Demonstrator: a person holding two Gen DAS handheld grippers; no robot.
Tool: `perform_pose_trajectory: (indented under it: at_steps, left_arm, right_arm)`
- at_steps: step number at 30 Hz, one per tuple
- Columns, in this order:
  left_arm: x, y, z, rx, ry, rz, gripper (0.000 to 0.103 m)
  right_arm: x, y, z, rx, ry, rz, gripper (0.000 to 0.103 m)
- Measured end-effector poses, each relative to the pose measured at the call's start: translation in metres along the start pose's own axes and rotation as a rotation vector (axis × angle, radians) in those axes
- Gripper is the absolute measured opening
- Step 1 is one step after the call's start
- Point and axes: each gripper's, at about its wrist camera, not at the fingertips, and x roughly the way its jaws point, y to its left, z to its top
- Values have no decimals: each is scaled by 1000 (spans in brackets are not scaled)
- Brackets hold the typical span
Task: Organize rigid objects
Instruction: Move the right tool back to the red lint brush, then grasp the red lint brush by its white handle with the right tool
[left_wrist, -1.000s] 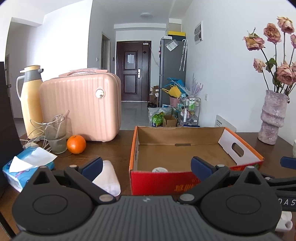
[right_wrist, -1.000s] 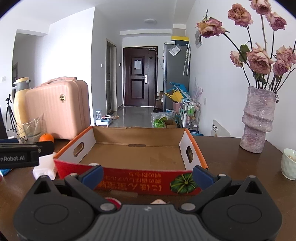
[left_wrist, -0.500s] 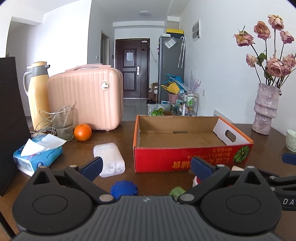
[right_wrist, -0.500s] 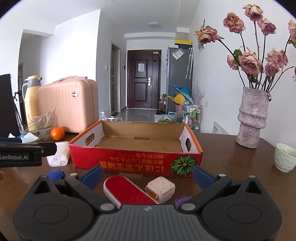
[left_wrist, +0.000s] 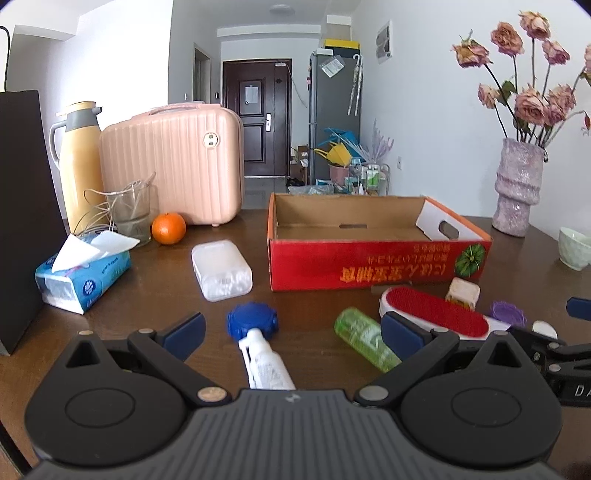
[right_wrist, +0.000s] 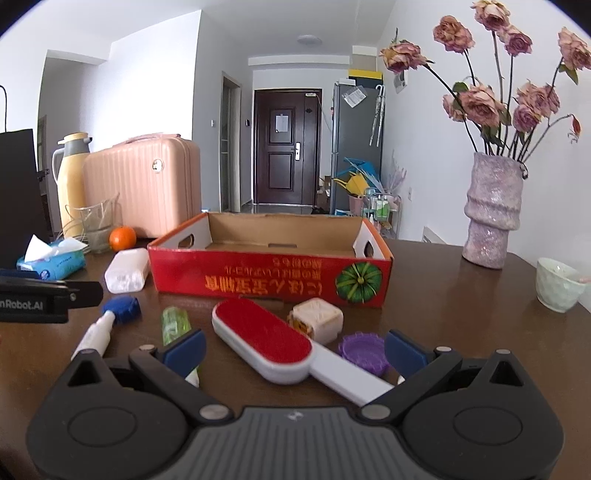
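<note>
An open red cardboard box (left_wrist: 373, 258) (right_wrist: 273, 280) stands on the dark wooden table. In front of it lie a white case (left_wrist: 221, 269) (right_wrist: 125, 271), a blue cap (left_wrist: 252, 319) (right_wrist: 122, 307), a white tube (left_wrist: 264, 362) (right_wrist: 95, 334), a green bottle (left_wrist: 364, 339) (right_wrist: 174, 323), a red-and-white lint brush (left_wrist: 436, 314) (right_wrist: 273, 339), a cream cube (left_wrist: 461, 291) (right_wrist: 317, 319) and a purple cap (left_wrist: 508, 312) (right_wrist: 364, 350). My left gripper (left_wrist: 291, 332) is open above the tube and bottle. My right gripper (right_wrist: 293, 349) is open over the brush.
At the left stand a pink suitcase (left_wrist: 173, 162), a yellow thermos (left_wrist: 75, 162), a glass (left_wrist: 129, 210), an orange (left_wrist: 168, 228), a tissue pack (left_wrist: 83, 273) and a black bag (left_wrist: 22, 206). At the right stand a vase with dried roses (right_wrist: 491, 210) and a cup (right_wrist: 557, 284).
Both grippers have pulled back and risen from the box. The loose objects in front of the box have come into view. Both stay open.
</note>
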Motion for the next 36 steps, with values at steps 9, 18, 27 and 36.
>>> perform_pose_trajectory:
  at_steps: [9,18,27,36]
  left_arm:
    - [-6,1,-17,8,25,-1,103]
    - [-5,3,-17,-5,30,0,103]
    - [-1,8,-16,-29,41,24,103]
    - [4,11,-16,-38,58,31,103]
  right_arm:
    - [-5,2,-11,-17,9,5,103]
    - [0,3,-10,-23,34,26,103]
    - [34,-5,10,-122,105,60,96]
    - [81,-5,24,-181,161,109,85]
